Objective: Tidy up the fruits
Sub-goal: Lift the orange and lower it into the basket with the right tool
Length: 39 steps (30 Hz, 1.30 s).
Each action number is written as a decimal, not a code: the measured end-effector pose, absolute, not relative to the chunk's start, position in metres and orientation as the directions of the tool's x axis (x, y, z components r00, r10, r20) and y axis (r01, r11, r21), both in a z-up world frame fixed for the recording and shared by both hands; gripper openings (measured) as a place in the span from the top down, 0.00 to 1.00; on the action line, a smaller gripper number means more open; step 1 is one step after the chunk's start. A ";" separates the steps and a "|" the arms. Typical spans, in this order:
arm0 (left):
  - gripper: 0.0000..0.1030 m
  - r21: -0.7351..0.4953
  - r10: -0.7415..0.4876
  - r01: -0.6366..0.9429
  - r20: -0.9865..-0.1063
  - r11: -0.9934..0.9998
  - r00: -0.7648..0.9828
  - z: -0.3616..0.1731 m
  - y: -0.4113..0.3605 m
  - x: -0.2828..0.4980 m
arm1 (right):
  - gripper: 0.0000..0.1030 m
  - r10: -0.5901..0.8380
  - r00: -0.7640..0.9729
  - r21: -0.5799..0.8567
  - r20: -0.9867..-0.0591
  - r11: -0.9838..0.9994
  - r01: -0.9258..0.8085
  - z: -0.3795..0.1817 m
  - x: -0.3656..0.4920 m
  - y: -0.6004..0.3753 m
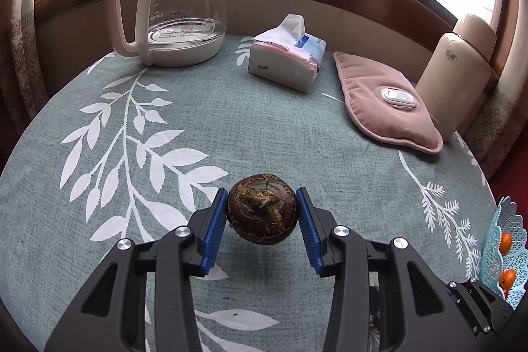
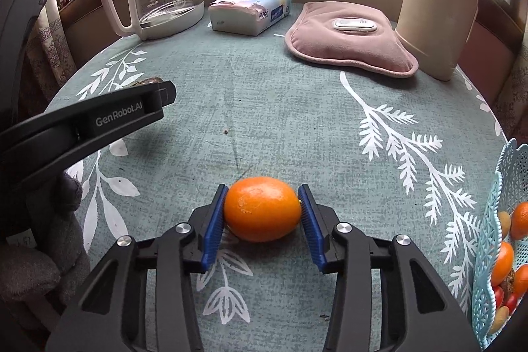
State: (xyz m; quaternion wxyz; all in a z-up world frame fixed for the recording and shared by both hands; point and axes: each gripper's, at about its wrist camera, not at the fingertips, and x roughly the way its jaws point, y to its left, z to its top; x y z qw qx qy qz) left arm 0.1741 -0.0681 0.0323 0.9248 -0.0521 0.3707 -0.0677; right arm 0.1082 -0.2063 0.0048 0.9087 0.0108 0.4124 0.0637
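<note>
My left gripper [image 1: 262,198] is shut on a dark brown, rough round fruit [image 1: 262,215], held a little above the green tablecloth, with its shadow underneath. In the right wrist view an orange [image 2: 262,210] rests on the cloth, and my right gripper [image 2: 263,189] is shut on it, both blue pads against its sides. A light blue lattice basket [image 2: 491,253] stands at the right edge with several oranges and small red and yellow fruits inside. It also shows at the lower right of the left wrist view as the basket [image 1: 505,240]. One black finger [image 2: 125,112] of the left gripper reaches in from the left.
At the back of the round table [image 2: 264,108] stand a glass kettle [image 1: 178,5], a tissue pack [image 1: 287,58], a pink heating pad [image 1: 382,101] and a cream thermos [image 1: 458,68]. A wooden sill and windows lie behind. A grey gloved hand [image 2: 49,236] shows at lower left.
</note>
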 end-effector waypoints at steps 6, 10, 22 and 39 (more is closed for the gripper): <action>0.59 -0.149 -0.168 0.089 -0.678 0.985 0.716 0.033 -0.068 0.174 | 0.57 0.129 0.652 0.086 -0.747 0.992 -0.097 0.006 0.105 -0.207; 0.59 -0.151 -0.169 0.089 -0.678 0.985 0.716 0.033 -0.068 0.174 | 0.57 0.132 0.654 0.098 -0.745 0.991 -0.088 0.008 0.100 -0.209; 0.59 -0.155 -0.175 0.095 -0.675 0.983 0.717 0.033 -0.070 0.173 | 0.57 0.141 0.674 0.121 -0.725 0.990 -0.076 0.022 0.090 -0.214; 0.59 -0.156 -0.207 0.137 -0.658 0.978 0.724 0.039 -0.078 0.166 | 0.57 0.137 0.714 0.149 -0.686 0.988 -0.046 0.043 0.076 -0.230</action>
